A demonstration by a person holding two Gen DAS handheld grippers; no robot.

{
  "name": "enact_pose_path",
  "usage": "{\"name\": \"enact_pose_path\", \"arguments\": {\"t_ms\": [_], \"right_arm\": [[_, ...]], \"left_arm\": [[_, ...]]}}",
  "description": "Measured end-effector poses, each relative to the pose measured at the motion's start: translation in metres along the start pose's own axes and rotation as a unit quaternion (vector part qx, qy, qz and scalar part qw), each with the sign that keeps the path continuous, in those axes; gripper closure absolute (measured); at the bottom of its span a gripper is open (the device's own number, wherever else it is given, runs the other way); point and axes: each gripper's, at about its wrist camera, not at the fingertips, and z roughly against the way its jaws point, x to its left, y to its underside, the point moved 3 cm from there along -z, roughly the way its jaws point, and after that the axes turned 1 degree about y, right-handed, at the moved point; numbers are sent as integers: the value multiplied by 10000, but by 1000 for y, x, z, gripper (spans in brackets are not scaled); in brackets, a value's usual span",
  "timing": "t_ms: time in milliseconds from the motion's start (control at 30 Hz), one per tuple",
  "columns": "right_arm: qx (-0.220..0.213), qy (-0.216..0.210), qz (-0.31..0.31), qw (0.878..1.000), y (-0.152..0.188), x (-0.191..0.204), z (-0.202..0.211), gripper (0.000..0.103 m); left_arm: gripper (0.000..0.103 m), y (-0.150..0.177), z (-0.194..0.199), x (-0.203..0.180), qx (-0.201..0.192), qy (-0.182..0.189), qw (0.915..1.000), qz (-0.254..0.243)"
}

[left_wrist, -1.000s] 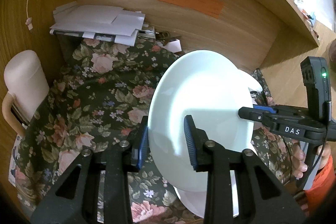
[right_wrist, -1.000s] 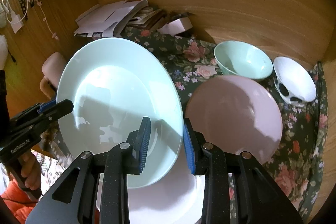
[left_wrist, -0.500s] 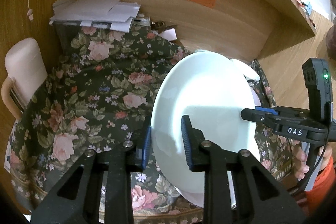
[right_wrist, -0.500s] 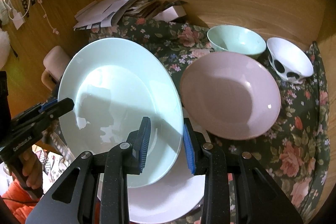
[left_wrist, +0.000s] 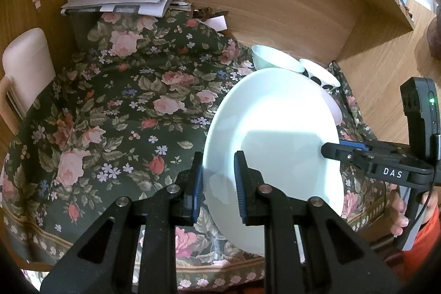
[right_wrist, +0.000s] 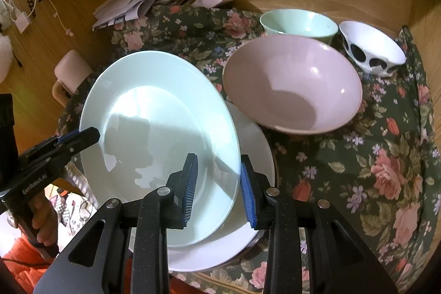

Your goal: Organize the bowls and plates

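- The pale mint round ceramic plate (right_wrist: 160,134) hangs tilted between both tools, just above the white round plate (right_wrist: 256,211) on the floral tablecloth (left_wrist: 110,106), which peeks out at its 4 o'clock.
- The left gripper (left_wrist: 219,183) grips the plate's rim at 9 o'clock in the right wrist view; its jaws have just been closing, narrow, pads pressing the rim.
- The right gripper (right_wrist: 219,189) clamps the rim at 5 o'clock, jaws narrow.
- My read: the coming move is straight down onto the white plate; the pink wide bowl (right_wrist: 292,84) sits close at 2 o'clock.
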Motion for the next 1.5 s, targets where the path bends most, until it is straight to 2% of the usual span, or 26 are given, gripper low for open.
{"name": "enact_pose_path", "arguments": {"t_ms": [800,1500], "right_arm": [[169,38,-23,9998,10,-5,-22,75],[-176,200,172,9995,19,-11,-8,76]], "left_arm": [[84,13,-35,12,494,-154,9986,145],[81,15,-54,1,620,-256,9977,-117]]}}
